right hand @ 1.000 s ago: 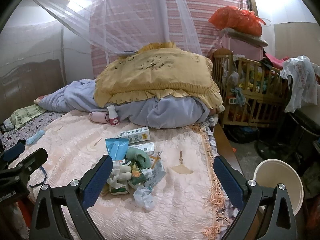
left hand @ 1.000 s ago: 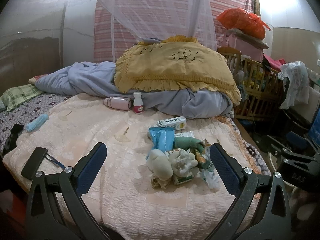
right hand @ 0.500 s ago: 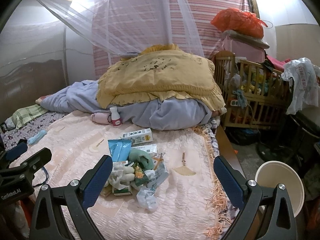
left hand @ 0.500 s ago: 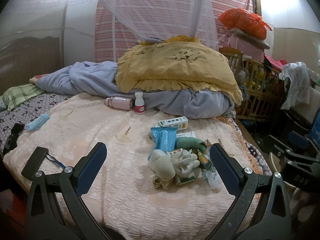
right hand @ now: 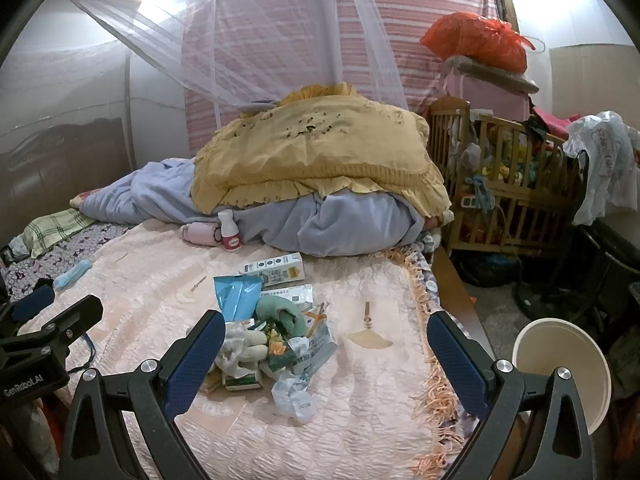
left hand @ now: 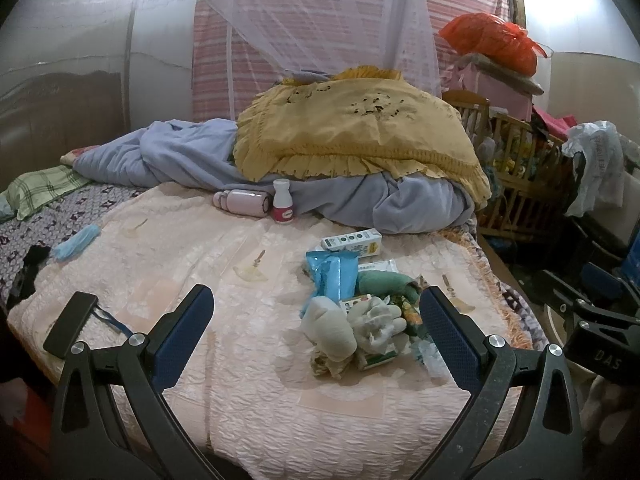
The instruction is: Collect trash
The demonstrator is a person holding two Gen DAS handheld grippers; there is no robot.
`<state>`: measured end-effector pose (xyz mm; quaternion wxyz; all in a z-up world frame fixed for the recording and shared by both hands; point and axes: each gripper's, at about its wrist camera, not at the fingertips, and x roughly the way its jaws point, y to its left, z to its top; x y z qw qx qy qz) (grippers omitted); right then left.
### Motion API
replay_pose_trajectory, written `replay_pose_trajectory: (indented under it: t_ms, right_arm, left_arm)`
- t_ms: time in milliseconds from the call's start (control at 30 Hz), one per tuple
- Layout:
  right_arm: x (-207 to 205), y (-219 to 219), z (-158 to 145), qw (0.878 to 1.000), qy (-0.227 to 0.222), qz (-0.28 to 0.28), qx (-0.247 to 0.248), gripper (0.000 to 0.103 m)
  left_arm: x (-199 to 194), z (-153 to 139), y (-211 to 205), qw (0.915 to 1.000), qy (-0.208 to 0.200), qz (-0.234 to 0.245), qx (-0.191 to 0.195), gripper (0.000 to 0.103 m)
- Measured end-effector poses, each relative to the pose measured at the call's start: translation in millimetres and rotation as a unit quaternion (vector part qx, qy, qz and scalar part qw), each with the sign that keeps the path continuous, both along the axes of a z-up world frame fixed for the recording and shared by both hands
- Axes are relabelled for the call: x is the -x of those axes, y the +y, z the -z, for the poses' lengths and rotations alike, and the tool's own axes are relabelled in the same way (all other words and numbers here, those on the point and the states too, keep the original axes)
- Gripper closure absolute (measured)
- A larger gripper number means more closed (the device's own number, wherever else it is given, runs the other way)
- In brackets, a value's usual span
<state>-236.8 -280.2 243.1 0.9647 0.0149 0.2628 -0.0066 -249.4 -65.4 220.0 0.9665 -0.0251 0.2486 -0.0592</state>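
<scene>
A heap of trash (left hand: 360,316) lies on the pink bedspread (left hand: 240,360): crumpled tissues, a blue wrapper (left hand: 334,274), small boxes and a clear plastic bit. It also shows in the right wrist view (right hand: 268,344). My left gripper (left hand: 316,336) is open and empty, hovering before the heap. My right gripper (right hand: 324,356) is open and empty, just right of the heap. A white bin (right hand: 560,368) stands on the floor right of the bed.
A white carton (left hand: 352,240), a small white bottle (left hand: 283,207) and a pink flask (left hand: 244,202) lie farther back by the blue quilt (left hand: 192,160). A black phone (left hand: 70,324) lies at the bed's left edge. A wooden crib (right hand: 504,184) stands to the right.
Both grippers have drifted slightly left and nearer to the bed; the heap sits a little further right in both views. Jaws stay open.
</scene>
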Motion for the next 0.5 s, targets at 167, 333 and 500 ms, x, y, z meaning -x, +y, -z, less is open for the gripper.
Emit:
replay_pose_trajectory:
  t_ms: [167,333,500]
  right_arm:
    - [-3.0,2.0,3.2,1.0,0.002,-0.002,-0.002,0.003]
    - [-3.5,2.6,3.6,1.0,0.003,-0.002,-0.002,0.003]
    - [-3.8,4.1,5.5,1.0,0.004,-0.002,-0.007,0.003]
  left_arm:
    - [-1.2,3.6,1.3,1.0,0.0,-0.002,0.001,0.001]
    - [-1.6,4.1,1.9,1.0,0.0,-0.002,0.0,0.001]
    - [-1.9,4.7,2.4,1.0,0.0,-0.002,0.0,0.001]
